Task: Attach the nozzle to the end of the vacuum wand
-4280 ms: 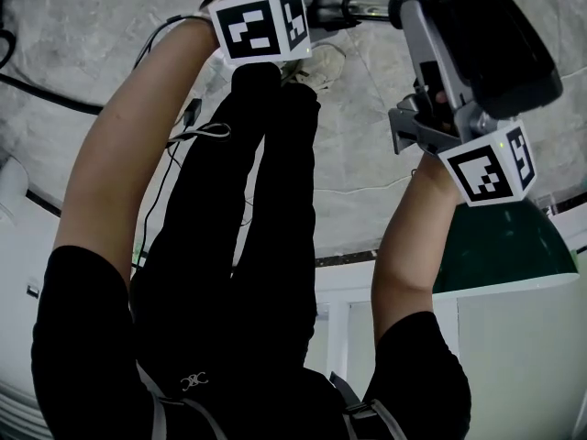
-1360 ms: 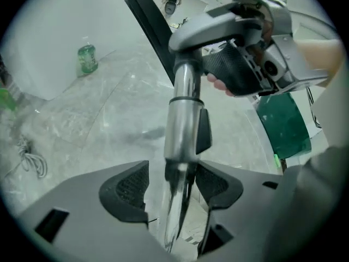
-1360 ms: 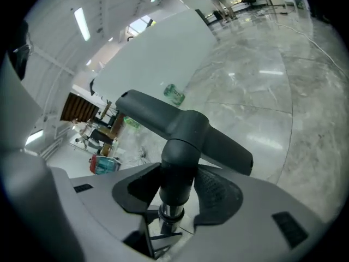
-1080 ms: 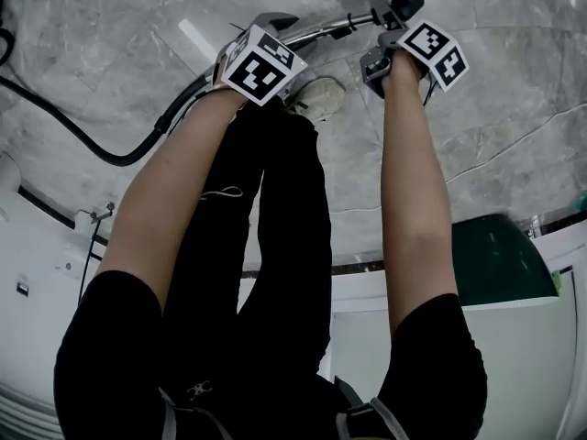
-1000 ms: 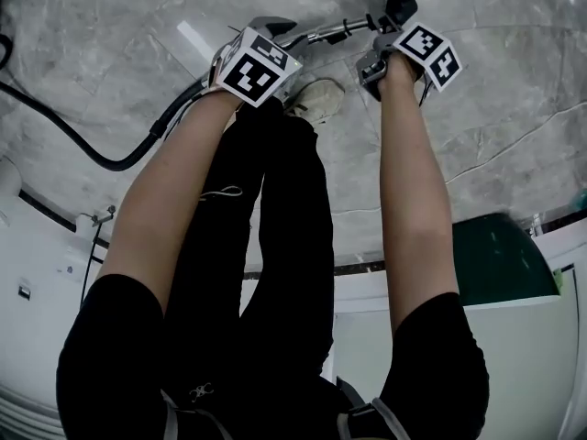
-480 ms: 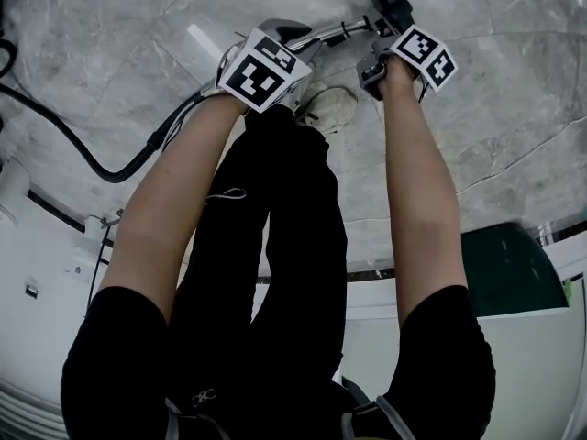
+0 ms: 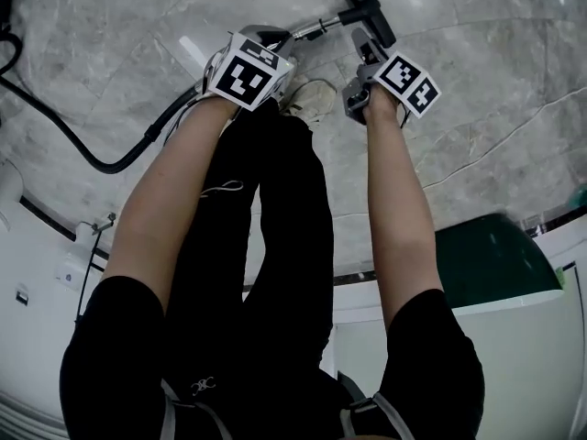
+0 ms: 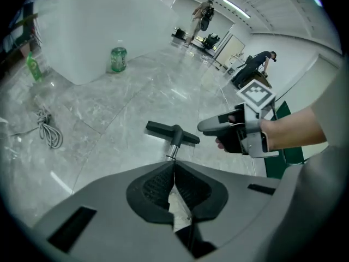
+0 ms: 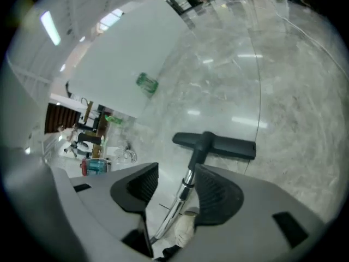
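Note:
The chrome vacuum wand [image 7: 310, 31] lies on the marble floor with the black T-shaped nozzle [image 7: 363, 9] joined to its far end. In the right gripper view the nozzle [image 9: 215, 144] sits on the wand [image 9: 187, 183]. My left gripper [image 7: 275, 37] hangs just above the wand. Its jaws [image 8: 173, 165] have just been closing and now meet with nothing between them. My right gripper [image 7: 359, 46] has just been opening. Its jaws [image 9: 177, 172] stand wide apart above the wand, the pads clear of it. The left gripper view shows the nozzle [image 8: 172, 134] ahead and the right gripper [image 8: 210, 127] beside it.
A black hose [image 7: 83, 149] curves across the floor on the left. A white shoe [image 7: 316, 99] stands under the grippers. A green bottle [image 8: 118, 59] and a coiled cable [image 8: 49, 132] lie by a white wall. A dark green surface [image 7: 495, 259] is at the lower right. People [image 8: 204, 18] stand far off.
Both grippers have drawn back from the wand toward me. The nozzle, earlier held up close in the right gripper, now rests on the floor at the wand's end.

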`<state>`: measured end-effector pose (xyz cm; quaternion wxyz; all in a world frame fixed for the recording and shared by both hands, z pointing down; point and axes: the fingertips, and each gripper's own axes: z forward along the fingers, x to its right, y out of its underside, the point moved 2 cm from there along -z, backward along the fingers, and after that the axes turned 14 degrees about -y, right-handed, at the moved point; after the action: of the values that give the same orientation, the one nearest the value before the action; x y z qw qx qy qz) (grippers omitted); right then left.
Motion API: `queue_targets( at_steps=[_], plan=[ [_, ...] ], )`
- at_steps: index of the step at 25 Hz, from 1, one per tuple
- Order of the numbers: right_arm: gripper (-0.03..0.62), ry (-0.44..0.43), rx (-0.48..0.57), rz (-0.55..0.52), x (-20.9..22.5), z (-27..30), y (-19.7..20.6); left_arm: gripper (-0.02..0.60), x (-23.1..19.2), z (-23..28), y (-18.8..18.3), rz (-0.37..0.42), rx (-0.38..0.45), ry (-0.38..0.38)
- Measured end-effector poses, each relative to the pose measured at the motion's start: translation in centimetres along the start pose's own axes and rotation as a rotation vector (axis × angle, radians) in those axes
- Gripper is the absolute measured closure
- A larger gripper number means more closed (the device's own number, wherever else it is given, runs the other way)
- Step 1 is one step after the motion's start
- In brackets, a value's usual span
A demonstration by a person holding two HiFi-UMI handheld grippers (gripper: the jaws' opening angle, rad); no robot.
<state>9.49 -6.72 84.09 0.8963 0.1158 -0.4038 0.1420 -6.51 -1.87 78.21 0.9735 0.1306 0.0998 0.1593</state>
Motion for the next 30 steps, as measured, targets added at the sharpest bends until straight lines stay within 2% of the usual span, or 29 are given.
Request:
queue_targets(
  at_steps=[1, 3, 4, 7, 9, 11, 13, 15, 19, 24, 30],
  plan=[
    [0.400, -0.002, 0.019, -0.070, -2.2, -1.7, -0.9, 0.568, 0.1, -1.3, -0.9, 0.000, 0.001, -0.009],
    [0.560, 0.029, 0.076, -0.207, -6.5, -5.4, -3.0, 0.569, 0.5, -4.5, -3.4, -0.016, 0.026, -0.021],
    [0.577, 0.033, 0.112, -0.256, -8.9, -7.3, -4.2, 0.569, 0.8, -6.5, -5.0, -0.026, 0.051, -0.027],
    [0.577, -0.001, 0.211, -0.368, -17.3, -13.6, -7.3, 0.569, 1.8, -14.3, -10.6, -0.061, 0.137, -0.055],
    [0.577, -0.011, 0.223, -0.448, -23.8, -19.1, -7.4, 0.569, 3.7, -21.5, -13.3, -0.093, 0.181, -0.067],
    [0.577, -0.025, 0.227, -0.538, -30.6, -24.5, -7.1, 0.571, 5.7, -29.0, -16.3, -0.094, 0.241, -0.082],
    [0.579, -0.033, 0.265, -0.623, -36.7, -29.4, -7.8, 0.571, 7.6, -35.9, -20.1, -0.071, 0.321, -0.084],
    [0.579, -0.032, 0.350, -0.671, -41.8, -33.8, -9.6, 0.571, 9.4, -42.0, -24.5, -0.031, 0.409, -0.068],
    [0.580, -0.039, 0.559, -0.678, -51.4, -42.6, -13.0, 0.571, 12.3, -53.6, -30.5, 0.052, 0.544, -0.087],
    [0.580, -0.053, 0.764, -0.712, -60.2, -53.4, -14.7, 0.571, 16.0, -65.8, -34.3, 0.085, 0.702, -0.118],
    [0.580, -0.086, 0.943, -0.814, -67.5, -63.4, -16.1, 0.571, 19.4, -76.0, -38.5, 0.132, 0.887, -0.145]
  ],
)
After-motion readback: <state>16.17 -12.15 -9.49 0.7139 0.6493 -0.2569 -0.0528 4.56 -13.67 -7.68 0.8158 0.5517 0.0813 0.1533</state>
